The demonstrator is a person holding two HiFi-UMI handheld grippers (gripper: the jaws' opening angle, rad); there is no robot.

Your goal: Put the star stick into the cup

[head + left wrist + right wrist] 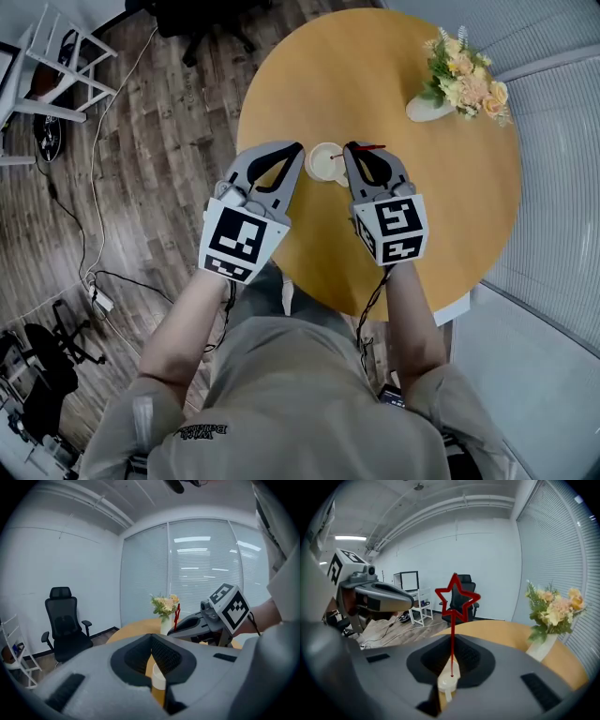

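Right gripper (452, 638) is clamped on the stick (453, 625), which stands upright with its star on top. Its lower end meets the cup (448, 684) mouth directly under the jaws. Left gripper (152, 637) is closed and empty, just beside the cup. Judged: push straight down.

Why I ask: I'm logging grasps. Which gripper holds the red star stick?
The right gripper: the star stick stands upright between its jaws, close by the cup. The left gripper has no stick.
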